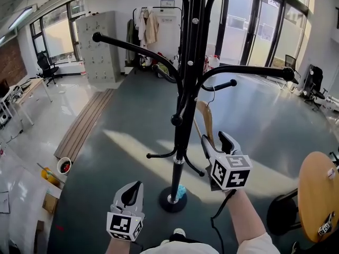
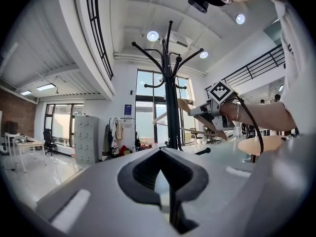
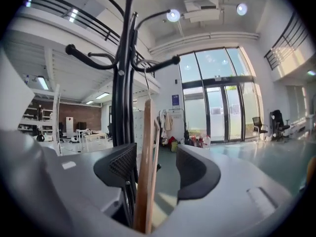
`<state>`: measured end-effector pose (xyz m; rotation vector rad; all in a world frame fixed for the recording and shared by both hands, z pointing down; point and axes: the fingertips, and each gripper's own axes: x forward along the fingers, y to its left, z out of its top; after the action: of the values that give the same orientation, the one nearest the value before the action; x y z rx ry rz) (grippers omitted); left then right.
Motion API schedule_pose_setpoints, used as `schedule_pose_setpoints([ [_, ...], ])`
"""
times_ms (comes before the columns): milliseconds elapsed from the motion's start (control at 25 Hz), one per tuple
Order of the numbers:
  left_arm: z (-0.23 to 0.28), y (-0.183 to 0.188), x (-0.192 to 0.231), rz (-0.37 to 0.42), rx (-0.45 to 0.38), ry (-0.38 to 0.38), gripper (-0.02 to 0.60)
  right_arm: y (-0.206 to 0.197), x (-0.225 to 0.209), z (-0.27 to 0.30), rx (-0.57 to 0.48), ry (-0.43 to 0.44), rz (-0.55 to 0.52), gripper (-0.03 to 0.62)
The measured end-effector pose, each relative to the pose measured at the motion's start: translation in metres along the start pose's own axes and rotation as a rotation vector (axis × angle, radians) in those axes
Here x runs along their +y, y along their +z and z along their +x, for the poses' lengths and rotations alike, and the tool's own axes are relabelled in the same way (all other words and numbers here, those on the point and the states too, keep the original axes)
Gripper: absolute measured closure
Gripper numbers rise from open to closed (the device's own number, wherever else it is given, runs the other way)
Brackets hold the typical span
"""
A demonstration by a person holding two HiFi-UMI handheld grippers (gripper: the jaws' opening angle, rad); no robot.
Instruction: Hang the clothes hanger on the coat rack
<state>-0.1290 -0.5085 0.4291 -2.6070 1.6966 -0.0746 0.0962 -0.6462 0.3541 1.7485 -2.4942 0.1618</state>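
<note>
At the coat rack [image 1: 183,126]: pole dead ahead, round base [image 1: 168,200] on the floor between my two tools, small blue object [image 1: 181,191] touching the base.

My right gripper [image 3: 155,164]: jaws released, standing apart. Wooden clothes hanger [image 3: 144,172] stands upright between them and leans on the left pad [image 3: 118,168], clear of the other one. Pole is just beside the hanger, behind that pad.

My left gripper [image 2: 165,177]: clenched on nothing, held low, left of the base.

Obstructions: long curved arm [image 1: 249,70] crosses above the hanger, short knobbed arm [image 1: 225,83] close to its hook, low hooks [image 1: 159,155] stick out near mid-pole.

Surroundings: round wooden table [image 1: 318,189] to my right, grey locker cabinet [image 1: 100,46] and garment rail with clothes [image 1: 149,28] at the back wall, glass doors [image 1: 249,25] behind.

Hard to read: wire hook is thin, can't tell if it sits on an arm. Hanger's lower end is hidden behind the right gripper. Rack top and table are cut off by the head view's edges.
</note>
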Motion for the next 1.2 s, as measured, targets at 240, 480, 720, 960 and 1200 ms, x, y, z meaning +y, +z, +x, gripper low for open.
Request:
schedule_pose_setpoints([
  [240, -0.014, 0.015, -0.014, 0.017, -0.04, -0.042, 0.581, 0.035, 0.006, -0.061, -0.204, -0.077, -0.081, 0.359],
  [480, -0.028, 0.038, -0.028, 0.033, -0.099, -0.083, 0.581, 0.026, 0.027, -0.119, -0.228, -0.116, -0.099, 0.46],
  [720, -0.045, 0.052, -0.05, 0.022, -0.139, -0.124, 0.581, -0.012, 0.047, -0.168, -0.204, -0.147, -0.098, 0.54],
  [960, -0.064, 0.046, -0.077, 0.012, -0.135, -0.142, 0.581, -0.064, 0.055, -0.203, -0.132, -0.156, -0.066, 0.566],
  [1200, -0.1, 0.048, -0.113, 0.005, -0.144, -0.123, 0.581, -0.108, 0.059, -0.257, -0.056, -0.138, -0.038, 0.566],
])
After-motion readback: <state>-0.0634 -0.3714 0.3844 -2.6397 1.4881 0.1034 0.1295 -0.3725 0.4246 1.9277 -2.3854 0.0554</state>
